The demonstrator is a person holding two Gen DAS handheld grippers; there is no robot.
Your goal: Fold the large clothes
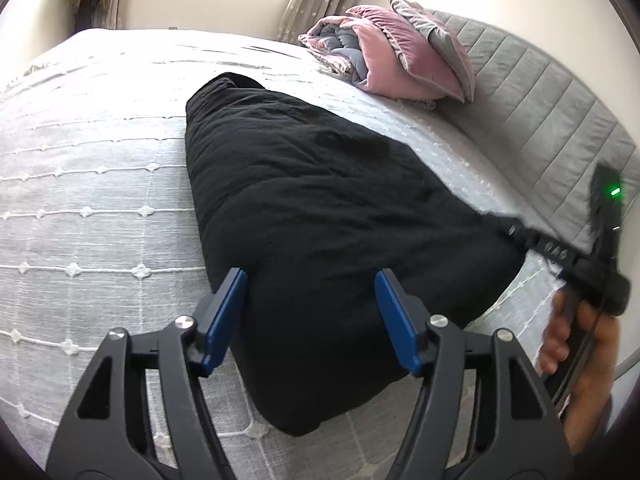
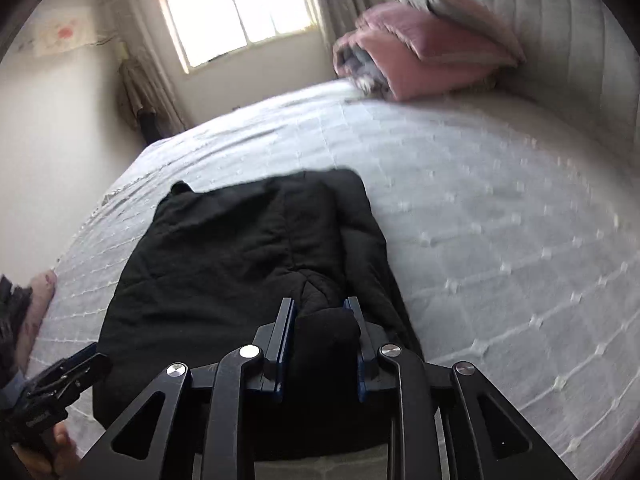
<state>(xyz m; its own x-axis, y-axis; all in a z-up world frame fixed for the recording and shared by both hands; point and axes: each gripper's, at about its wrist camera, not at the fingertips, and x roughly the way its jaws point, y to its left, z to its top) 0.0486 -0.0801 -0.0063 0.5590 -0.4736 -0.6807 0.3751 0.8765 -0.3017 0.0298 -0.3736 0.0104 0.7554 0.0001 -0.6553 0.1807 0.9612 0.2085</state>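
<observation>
Black padded fabric fills the space right in front of both your tools: one black garment (image 2: 240, 264), thick and quilted, lies partly folded lengthwise on the bed (image 2: 500, 208), well away from the headboard. Your right claw (image 2: 318, 308) is clamped on a bunched edge of it at the near end, blue pads pressed against the cloth on both sides. Your left claw (image 1: 310, 280) hangs over the opposite near corner with its fingers wide apart and nothing between them.

By my reading, you are mid-fold, one side gripped and the other waiting. The next move likely calls for closing the left claw on its corner, then carrying both corners together toward the far end so the thick layers stack evenly.

Count: one garment, two claws, one pink-and-grey folded quilt (image 1: 372, 56) with one grey pillow (image 1: 432, 28) leaning on it near the headboard (image 1: 540, 92), one window (image 2: 236, 8).
</observation>
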